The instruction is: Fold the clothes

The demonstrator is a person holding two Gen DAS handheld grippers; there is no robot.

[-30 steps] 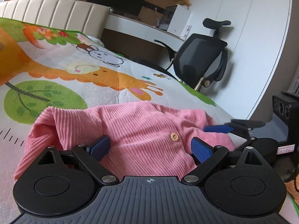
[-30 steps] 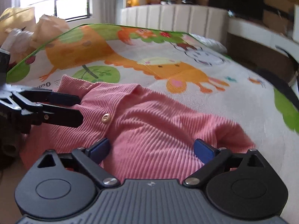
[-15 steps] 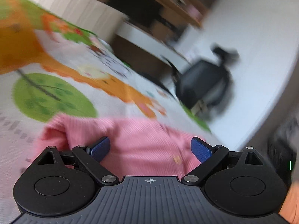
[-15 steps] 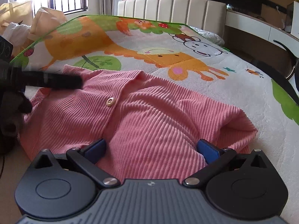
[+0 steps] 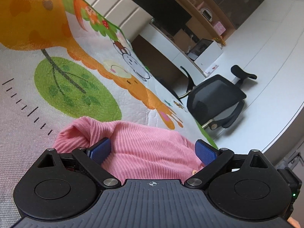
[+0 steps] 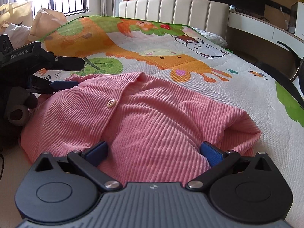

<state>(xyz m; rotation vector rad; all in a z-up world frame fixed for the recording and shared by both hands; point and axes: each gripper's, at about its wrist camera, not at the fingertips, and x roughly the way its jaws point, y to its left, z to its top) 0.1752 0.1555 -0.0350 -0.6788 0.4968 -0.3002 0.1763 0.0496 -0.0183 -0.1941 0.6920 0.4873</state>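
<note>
A pink ribbed cardigan [image 6: 155, 114] with a cream button [image 6: 111, 102] lies folded on a cartoon-print bed cover [image 6: 171, 57]. My right gripper [image 6: 153, 150] is open, low over the cardigan's near edge, blue pads on either side of the cloth. My left gripper [image 5: 152, 150] is open at the cardigan [image 5: 144, 150] and is tilted. In the right wrist view the left gripper [image 6: 70, 74] sits at the garment's left shoulder, one finger above the cloth and one at its edge.
A padded headboard [image 6: 171, 7] with plush toys stands at the far end. A desk and a black office chair [image 5: 216, 98] stand to the right of the bed. Paper bags [image 6: 45, 22] sit by the window at left.
The left gripper has rolled and swung toward the cardigan's left shoulder. The right gripper has drawn back a little. Both stay open.
</note>
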